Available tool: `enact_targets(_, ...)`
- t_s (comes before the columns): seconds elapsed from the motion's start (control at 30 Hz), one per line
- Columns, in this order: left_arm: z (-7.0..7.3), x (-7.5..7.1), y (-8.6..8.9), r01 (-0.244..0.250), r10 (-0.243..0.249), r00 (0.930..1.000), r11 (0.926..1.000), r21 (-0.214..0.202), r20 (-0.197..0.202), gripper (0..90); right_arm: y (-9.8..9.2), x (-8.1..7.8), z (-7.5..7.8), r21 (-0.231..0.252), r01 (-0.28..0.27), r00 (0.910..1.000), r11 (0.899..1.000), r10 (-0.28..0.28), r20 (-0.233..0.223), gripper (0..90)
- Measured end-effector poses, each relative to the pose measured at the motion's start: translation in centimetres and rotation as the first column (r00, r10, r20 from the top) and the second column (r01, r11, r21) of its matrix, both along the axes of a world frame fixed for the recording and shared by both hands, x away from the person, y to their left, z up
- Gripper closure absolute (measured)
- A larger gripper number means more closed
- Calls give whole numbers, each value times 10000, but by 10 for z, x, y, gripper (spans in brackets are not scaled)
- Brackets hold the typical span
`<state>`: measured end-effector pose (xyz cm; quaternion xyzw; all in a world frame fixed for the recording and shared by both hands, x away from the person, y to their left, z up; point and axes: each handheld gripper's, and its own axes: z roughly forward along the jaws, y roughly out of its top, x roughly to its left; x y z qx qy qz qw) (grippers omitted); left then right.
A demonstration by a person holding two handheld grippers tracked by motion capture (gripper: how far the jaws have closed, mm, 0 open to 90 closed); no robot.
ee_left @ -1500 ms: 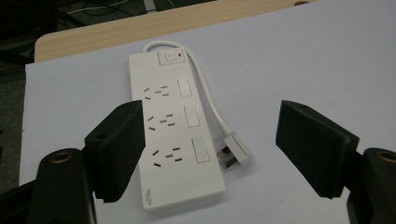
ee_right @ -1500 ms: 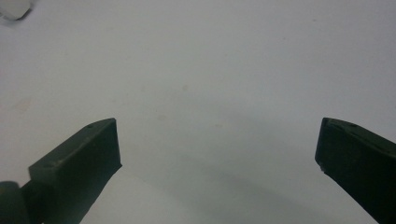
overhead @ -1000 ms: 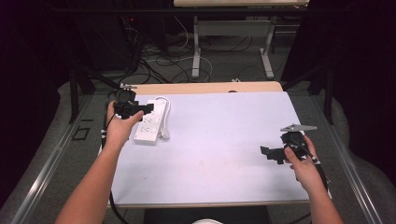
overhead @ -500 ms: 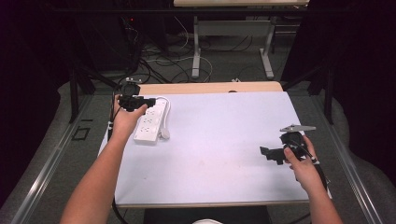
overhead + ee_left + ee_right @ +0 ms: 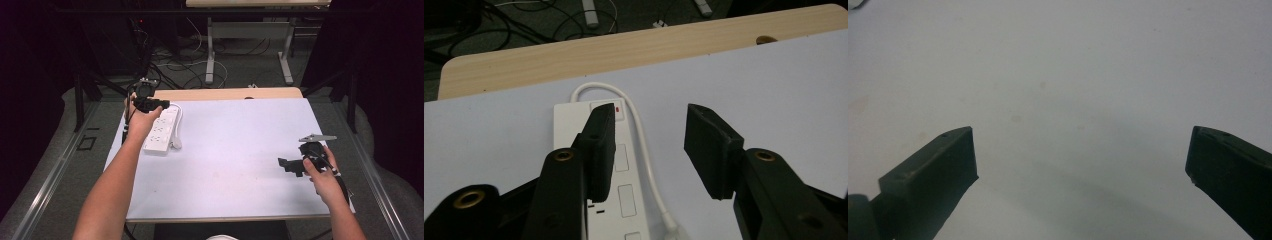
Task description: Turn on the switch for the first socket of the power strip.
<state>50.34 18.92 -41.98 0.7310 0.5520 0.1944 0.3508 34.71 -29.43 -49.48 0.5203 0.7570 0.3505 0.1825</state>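
A white power strip [image 5: 161,131] lies along the left side of the white table top [image 5: 240,150]. My left gripper [image 5: 150,103] hovers over the strip's far end. In the left gripper view the strip [image 5: 624,192], its red-lit switch and its white cord [image 5: 645,150] lie below my left gripper [image 5: 651,145]. Its jaws have just been closing, a gap remains, and nothing is pinched between them. My right gripper [image 5: 290,166] rests low near the right edge, pointing left. In its own view my right gripper [image 5: 1080,160] stands wide open over bare white surface.
A strip of wooden table edge [image 5: 225,94] runs along the far side of the white top. Beyond it, cables [image 5: 180,60] and metal table legs [image 5: 211,47] stand on the dark floor. A rail [image 5: 45,185] runs along the floor at the left.
My left hand has moved farther away and slightly left, from over the strip's middle to its far end, and its jaws look narrower. The right hand has stayed put.
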Motion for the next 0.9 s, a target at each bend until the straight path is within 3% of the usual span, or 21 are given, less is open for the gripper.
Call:
enact_targets(0.13, -4, 6, -3, -51, 49, 10000, 9995, -303, -75, 595, 0, 1, -2, -12, -39, 10000, 10000, 39, -47, 0)
enact_targets(0.17, -4, 7, -3, -5, 3, 9998, 9999, -129, -177, 599, 0, 1, -2, -16, -52, 10000, 10000, 52, -55, 0)
enact_targets(0.47, -11, 18, -10, -4, 4, 10000, 10000, -11, -71, 604, -2, 1, -3, 2, 34, 9999, 10000, -34, -95, 0)
enact_targets(0.6, -12, 21, -13, -65, 69, 9998, 9997, 256, -171, 595, -2, 1, -4, 11, -2, 10000, 10000, 2, -65, 0)
enact_targets(0.9, -18, 28, -19, -69, 72, 9994, 9999, 78, -348, 638, -2, 2, -5, -16, 16, 10000, 10000, -16, -89, 0)
